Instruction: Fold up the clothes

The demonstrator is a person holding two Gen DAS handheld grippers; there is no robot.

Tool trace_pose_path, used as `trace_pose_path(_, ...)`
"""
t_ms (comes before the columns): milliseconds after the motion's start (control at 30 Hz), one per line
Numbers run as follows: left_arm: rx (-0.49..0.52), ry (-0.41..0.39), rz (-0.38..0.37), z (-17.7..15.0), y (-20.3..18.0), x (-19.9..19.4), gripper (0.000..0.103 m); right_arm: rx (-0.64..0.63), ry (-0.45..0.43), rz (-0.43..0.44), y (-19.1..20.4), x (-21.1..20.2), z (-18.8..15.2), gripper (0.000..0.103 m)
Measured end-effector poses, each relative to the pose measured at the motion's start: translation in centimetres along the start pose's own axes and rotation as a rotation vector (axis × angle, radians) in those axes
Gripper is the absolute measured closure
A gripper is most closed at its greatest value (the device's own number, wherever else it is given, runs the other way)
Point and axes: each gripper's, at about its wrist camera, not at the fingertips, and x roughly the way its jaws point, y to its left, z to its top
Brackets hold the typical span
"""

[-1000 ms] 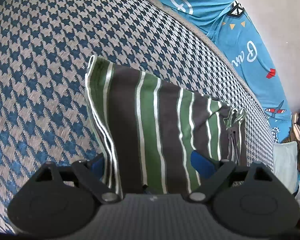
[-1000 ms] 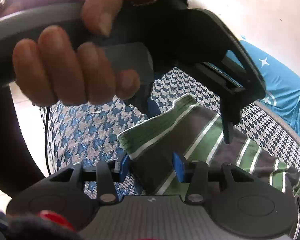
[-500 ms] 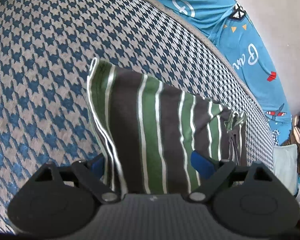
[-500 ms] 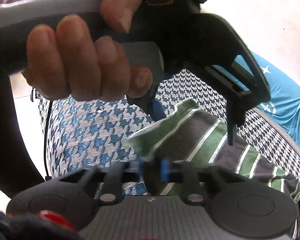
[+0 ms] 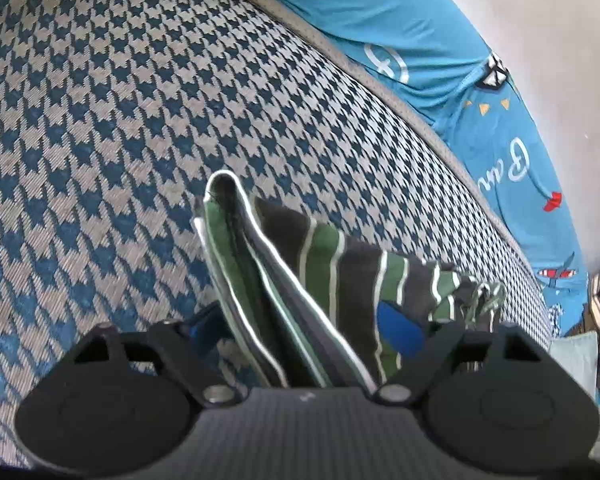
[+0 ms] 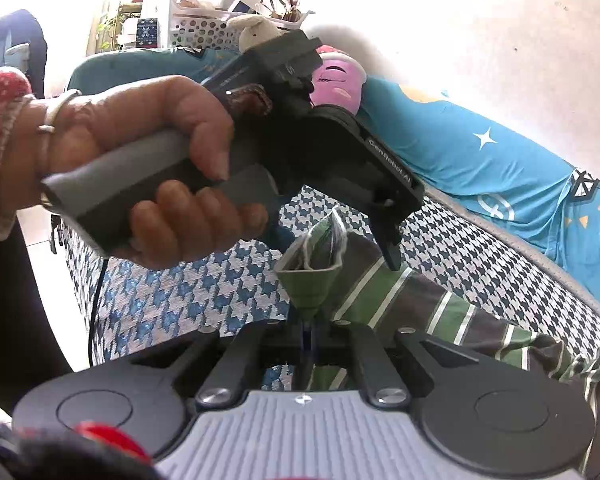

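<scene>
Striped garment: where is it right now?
The striped garment lies on the houndstooth mattress, its near corner lifted and pinched in the right gripper. In the left wrist view it passes between the open left gripper fingers.

Wide stretches of the blue-and-white houndstooth woven cover (image 5: 120, 92) are lying bare to the left of and beyond the green, charcoal and white striped knit garment (image 5: 352, 276), giving open passage there. Along the far edge, a bright blue printed sheet (image 5: 480, 120) is bordering that surface, with a pale wall rising behind it. In the right wrist view, the black left gripper (image 6: 380, 240) and the hand (image 6: 148, 152) gripping its grey handle are hanging just above the garment's raised corner, crowding the approach from that side.
</scene>
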Motion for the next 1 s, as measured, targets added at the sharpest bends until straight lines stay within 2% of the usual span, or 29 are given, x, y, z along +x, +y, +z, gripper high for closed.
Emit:
trace_pose_path(67,-0.018,-0.012,0.001,0.2,0.1,0.1,0.029,-0.003,-0.001,-0.002,0.1,0.2,-0.2,0.098)
trace_pose_path(167,-0.006,-0.033,0.029,0.4,0.1,0.3,0.045,-0.004,0.0,-0.007,0.1,0.3,-0.3,0.098)
trace_pose_path(267,0.007,-0.055,0.062,0.2,-0.3,0.5,0.067,-0.004,0.001,-0.015,0.0,0.4,-0.3,0.098)
trace_pose_path(300,0.011,-0.062,0.072,0.2,-0.4,0.5,0.08,-0.005,-0.001,-0.018,-0.1,0.4,-0.3,0.098)
trace_pose_path(333,0.014,-0.068,0.079,0.1,-0.6,0.6,0.087,-0.006,-0.003,-0.023,-0.1,0.3,-0.3,0.098)
trace_pose_path(433,0.017,-0.092,0.077,-0.1,-1.2,0.6,0.094,-0.011,-0.009,-0.041,-0.2,0.1,-0.4,0.098)
trace_pose_path(500,0.019,-0.118,0.066,-0.2,-1.8,0.5,0.094,-0.011,-0.015,-0.054,-0.4,-0.2,-0.4,0.098)
trace_pose_path(700,0.04,-0.176,-0.057,-0.1,-5.5,0.4,0.094,0.002,-0.05,-0.139,-1.8,-2.1,-0.6,0.098)
trace_pose_path(1000,0.126,-0.213,-0.202,-0.6,-13.1,1.0,0.094,0.075,-0.081,-0.32,-6.2,-6.0,-2.6,0.098)
